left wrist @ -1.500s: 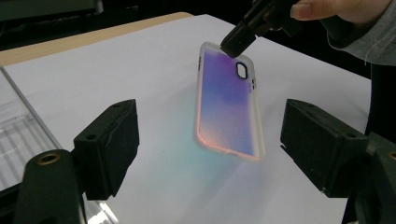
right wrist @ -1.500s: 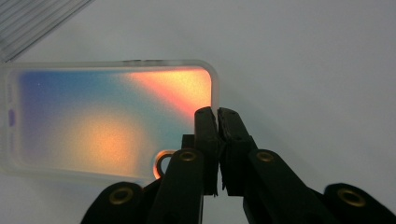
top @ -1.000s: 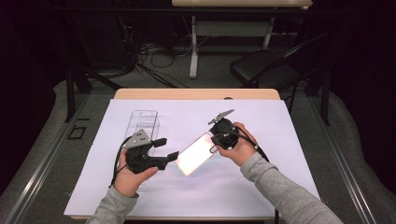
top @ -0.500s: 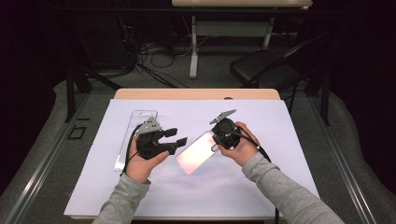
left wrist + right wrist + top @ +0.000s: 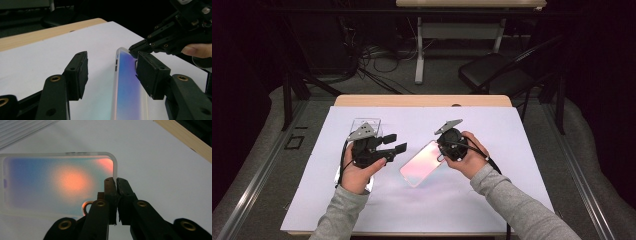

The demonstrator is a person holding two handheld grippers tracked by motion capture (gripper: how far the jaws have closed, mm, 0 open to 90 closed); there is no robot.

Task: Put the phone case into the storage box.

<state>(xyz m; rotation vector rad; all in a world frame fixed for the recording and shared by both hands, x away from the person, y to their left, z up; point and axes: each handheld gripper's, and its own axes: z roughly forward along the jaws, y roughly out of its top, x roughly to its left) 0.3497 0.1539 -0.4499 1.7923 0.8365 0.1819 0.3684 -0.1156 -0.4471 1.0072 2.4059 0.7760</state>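
Iridescent translucent plastic phone case (image 5: 427, 163) lies over the white-covered desk (image 5: 512, 150), its edge pinched by the right claw (image 5: 116, 180); left claw (image 5: 111, 72), lately narrowing, stands spread beside it.

In the left claw view the phone case (image 5: 130, 87) runs off the bottom edge, so its near end is cut off, and the right pad (image 5: 150, 75) of the left claw (image 5: 112, 72) covers part of its far edge. The right claw (image 5: 136, 48) there is cut by the top and right edges. In the right claw view the case's (image 5: 57, 182) lower right corner sits behind the right claw (image 5: 115, 182), and a ridged clear thing (image 5: 22, 128) at the top left is cropped and too blurred to identify. In the high view the left hand (image 5: 357, 172) and left claw (image 5: 393, 145) hide much of a clear packet (image 5: 366, 122) on the counter (image 5: 512, 150); both sleeves leave the bottom edge.
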